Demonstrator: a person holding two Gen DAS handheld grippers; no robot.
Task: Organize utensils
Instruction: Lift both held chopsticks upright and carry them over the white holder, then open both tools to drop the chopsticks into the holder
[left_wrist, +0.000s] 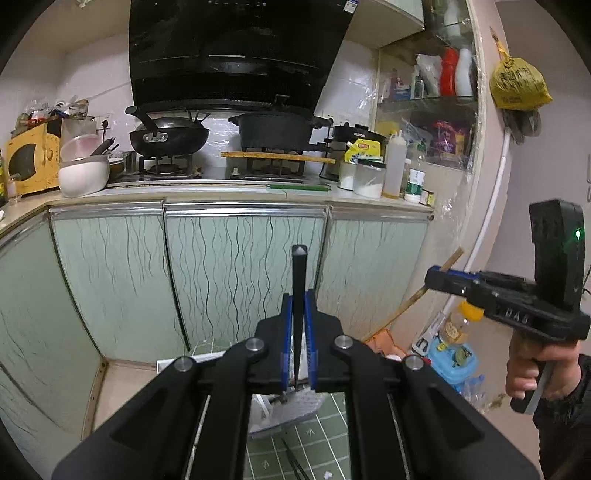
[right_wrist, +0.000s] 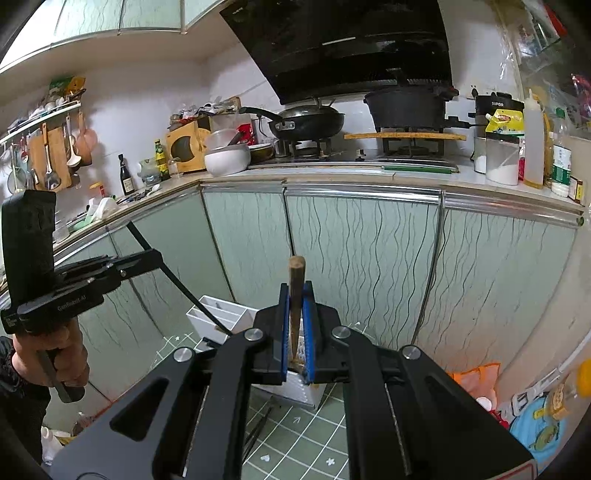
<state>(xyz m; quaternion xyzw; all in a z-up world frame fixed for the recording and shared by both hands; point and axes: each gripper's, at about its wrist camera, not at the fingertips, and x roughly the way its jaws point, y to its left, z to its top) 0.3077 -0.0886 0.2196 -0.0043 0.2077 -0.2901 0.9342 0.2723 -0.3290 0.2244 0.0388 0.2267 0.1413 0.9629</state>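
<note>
**Flat indoor light, heavy fisheye bend**

Even, cool light fills both views, with no hard shadows. Glare streaks the black range hood (left_wrist: 229, 55) at upper centre, and the cabinet doors (right_wrist: 362, 266) carry a soft sheen. Straight edges bow toward dark, vignetted corners. Focus holds mid-frame, softening slightly at the rims.

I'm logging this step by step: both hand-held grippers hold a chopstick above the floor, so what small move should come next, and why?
Probably lower the right hand-held gripper so its wooden chopstick drops into the white utensil holder on the green mat. The holder sits just below and ahead of it, while the left hand-held gripper keeps its black chopstick clamped.
</note>
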